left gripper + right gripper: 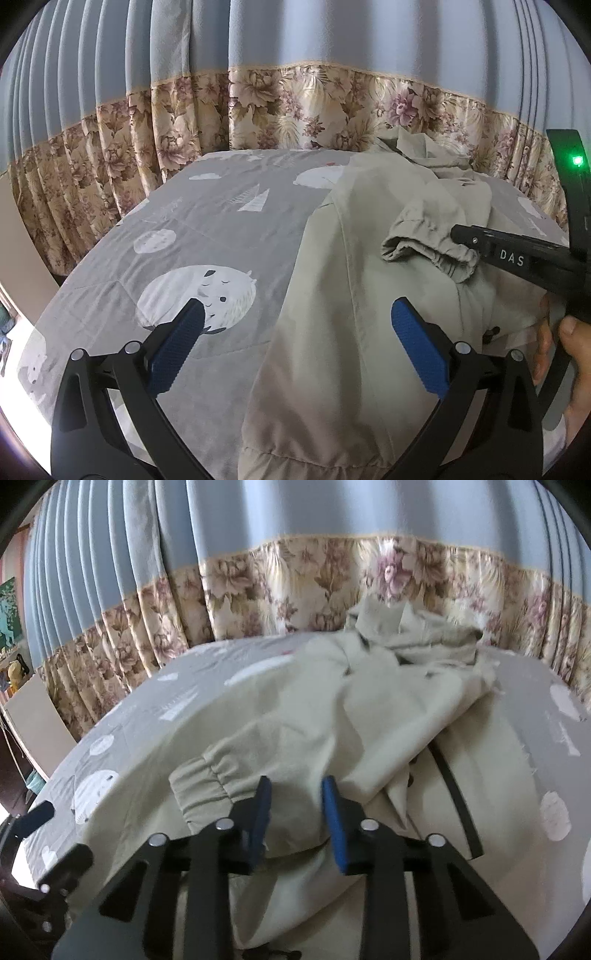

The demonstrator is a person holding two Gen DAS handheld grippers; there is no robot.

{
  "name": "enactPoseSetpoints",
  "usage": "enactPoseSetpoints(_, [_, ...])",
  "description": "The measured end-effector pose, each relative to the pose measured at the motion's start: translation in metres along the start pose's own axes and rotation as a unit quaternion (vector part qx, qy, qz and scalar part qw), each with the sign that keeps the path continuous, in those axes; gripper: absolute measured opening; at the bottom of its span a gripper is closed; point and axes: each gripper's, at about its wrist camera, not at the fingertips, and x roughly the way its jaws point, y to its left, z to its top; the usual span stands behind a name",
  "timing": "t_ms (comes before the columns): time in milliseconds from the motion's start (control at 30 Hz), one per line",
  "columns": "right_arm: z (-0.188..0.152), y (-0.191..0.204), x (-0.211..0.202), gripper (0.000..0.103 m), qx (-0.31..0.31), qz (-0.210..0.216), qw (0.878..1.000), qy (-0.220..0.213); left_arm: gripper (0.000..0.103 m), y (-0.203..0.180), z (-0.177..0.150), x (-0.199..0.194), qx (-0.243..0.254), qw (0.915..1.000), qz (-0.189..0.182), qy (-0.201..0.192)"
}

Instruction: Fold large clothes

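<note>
Bed surface: grey bedspread [207,225] printed with white animals and trees; a broad bare stretch lies open on the left side of the left wrist view, running back to the curtain.
Far edge: a blue curtain [295,33] with a floral lower band hangs close behind the bed's far end, closing that side.
Left edge: in the right wrist view the bedspread drops off at the left, with a pale board and cluttered furniture beyond it.
Right side: a narrower bare strip of bedspread shows past the garment on the right of the right wrist view.
Garment: large pale beige jacket [354,332], spread lengthwise over the right half of the bed, its far end bunched in a rumpled heap near the curtain.
Garment details: a long seam runs down its body; a dark strip, apparently a zipper, shows along its right part; a sleeve with an elastic gathered cuff [207,779] lies folded across the body.
Left gripper [295,347]: jaws spread wide, nothing between them, held above the jacket's left edge and the bedspread.
Right gripper [295,812]: jaws drawn in narrow at the sleeve just beside the cuff; whether the pads press the cloth cannot be told from the blurred view.
Hand [565,350]: grips the right gripper's handle at the right rim of the left wrist view.
</note>
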Motion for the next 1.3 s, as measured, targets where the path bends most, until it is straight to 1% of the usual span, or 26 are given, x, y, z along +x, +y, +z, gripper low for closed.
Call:
enactPoseSetpoints(33, [0.001,-0.001,-0.001,0.002,-0.002,-0.003,1.0,-0.002,0.1,0.0,0.0,0.0,0.0,1.0,-0.002,0.001])
enactPoseSetpoints(133, [0.003,-0.013,-0.008,0.001,-0.006,0.001,1.0,-0.008,0.098,-0.003,0.0,0.003,-0.004,0.9998,-0.017,0.013])
enactPoseSetpoints(200, [0.006,-0.024,-0.021,0.001,-0.017,-0.024,0.999,-0.023,0.095,-0.007,-0.001,0.005,-0.005,0.9991,-0.036,0.022])
enactPoseSetpoints(267, [0.011,-0.042,-0.04,0.0,-0.022,-0.065,0.997,-0.041,0.093,-0.016,-0.001,0.009,0.0,0.9977,-0.058,0.035])
enactPoseSetpoints(300, [0.013,-0.051,-0.048,0.0,-0.024,-0.084,0.995,-0.049,0.089,-0.02,-0.001,0.011,0.004,0.9971,-0.066,0.039])
enactPoseSetpoints(333, [0.016,-0.062,-0.057,0.0,-0.026,-0.109,0.992,-0.056,0.078,-0.026,-0.001,0.014,0.008,0.9958,-0.077,0.048])
enactPoseSetpoints(367, [0.017,-0.074,-0.066,0.0,-0.026,-0.132,0.989,-0.062,0.071,-0.031,-0.001,0.018,0.013,0.9947,-0.084,0.059])
enactPoseSetpoints(433, [0.02,-0.104,-0.082,0.0,-0.019,-0.178,0.982,-0.066,0.04,-0.038,0.0,0.027,0.021,0.994,-0.077,0.074])
enactPoseSetpoints(467, [0.021,-0.119,-0.088,0.0,-0.014,-0.197,0.978,-0.066,0.032,-0.039,0.002,0.03,0.024,0.9945,-0.067,0.077])
enactPoseSetpoints(500, [0.022,-0.131,-0.091,0.0,-0.01,-0.209,0.976,-0.065,0.016,-0.039,0.004,0.032,0.027,0.9946,-0.06,0.08])
enactPoseSetpoints(533, [0.021,-0.141,-0.095,0.0,-0.008,-0.221,0.973,-0.064,0.005,-0.037,0.007,0.036,0.025,0.9944,-0.056,0.086])
enactPoseSetpoints(600, [0.022,-0.159,-0.1,0.001,-0.015,-0.255,0.965,-0.062,0.001,-0.026,0.016,0.045,0.006,0.992,-0.071,0.104])
enactPoseSetpoints(633, [0.023,-0.166,-0.101,0.0,-0.018,-0.268,0.961,-0.061,0.0,-0.02,0.021,0.049,-0.002,0.9914,-0.076,0.107])
enactPoseSetpoints(700, [0.026,-0.183,-0.1,0.0,-0.025,-0.293,0.954,-0.056,0.0,-0.012,0.03,0.056,0.001,0.992,-0.064,0.109])
enactPoseSetpoints(767, [0.03,-0.2,-0.097,0.0,-0.037,-0.323,0.944,-0.049,0.0,-0.002,0.046,0.07,0.018,0.9946,-0.017,0.101])
enactPoseSetpoints(867, [0.036,-0.222,-0.092,0.0,-0.056,-0.36,0.931,-0.038,0.0,0.021,0.07,0.092,0.026,0.9939,0.028,0.104])
enactPoseSetpoints(900, [0.041,-0.233,-0.088,0.0,-0.065,-0.377,0.923,-0.034,0.0,0.034,0.083,0.102,0.027,0.9931,0.053,0.102])
enactPoseSetpoints(967, [0.053,-0.255,-0.081,0.0,-0.084,-0.411,0.907,-0.027,0.0,0.057,0.104,0.121,0.02,0.9911,0.08,0.104])
enactPoseSetpoints(1000, [0.06,-0.263,-0.077,0.0,-0.089,-0.423,0.901,-0.024,0.0,0.07,0.114,0.131,0.012,0.9903,0.087,0.108])
enactPoseSetpoints(1033, [0.068,-0.272,-0.073,0.0,-0.094,-0.434,0.896,-0.021,0.0,0.085,0.125,0.143,0.005,0.989,0.098,0.111])
enactPoseSetpoints(1100, [0.084,-0.293,-0.068,0.0,-0.103,-0.465,0.879,-0.021,0.001,0.103,0.142,0.161,0.002,0.9866,0.12,0.111])
enactPoseSetpoints(1167, [0.1,-0.314,-0.064,0.0,-0.098,-0.486,0.868,-0.021,0.002,0.116,0.159,0.174,0.01,0.9832,0.153,0.099])
enactPoseSetpoints(1200, [0.106,-0.323,-0.061,0.0,-0.098,-0.496,0.862,-0.011,0.002,0.122,0.165,0.179,0.015,0.9811,0.17,0.09])
enactPoseSetpoints(1233, [0.111,-0.33,-0.058,0.0,-0.096,-0.5,0.86,-0.01,0.002,0.13,0.174,0.186,0.02,0.9773,0.194,0.082])
enactPoseSetpoints(1267, [0.117,-0.339,-0.052,0.0,-0.096,-0.507,0.857,-0.007,0.002,0.136,0.18,0.193,0.016,0.9755,0.204,0.08])
enactPoseSetpoints(1300, [0.121,-0.343,-0.049,0.0,-0.094,-0.509,0.856,-0.005,0.002,0.142,0.185,0.199,0.011,0.9744,0.209,0.081])
